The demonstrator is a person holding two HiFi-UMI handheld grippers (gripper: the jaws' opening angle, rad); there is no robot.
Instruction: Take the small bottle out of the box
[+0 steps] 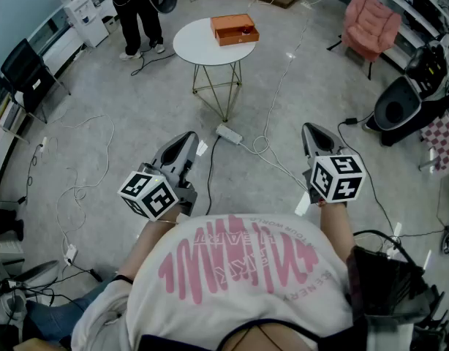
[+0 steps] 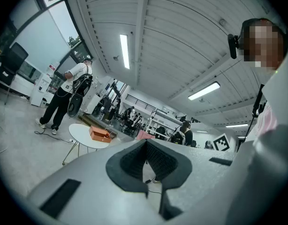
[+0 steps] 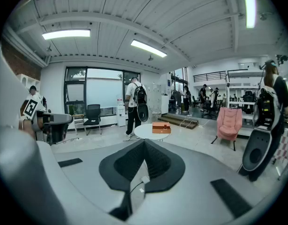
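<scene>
Much open grey floor (image 1: 122,101), crossed by white cables (image 1: 259,145), separated both grippers from the round white surface (image 1: 189,44). The orange rectangular box (image 1: 234,29) sat near its far edge, and the small bottle could not be made out. Fingers of the left gripper (image 1: 186,137) and right gripper (image 1: 312,130) were together, empty.

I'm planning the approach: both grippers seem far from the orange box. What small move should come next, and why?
Probably step forward toward the round table. The orange box on it lies well ahead across the floor, seemingly out of reach, while the left gripper and right gripper are held near the body, both shut and empty.
</scene>
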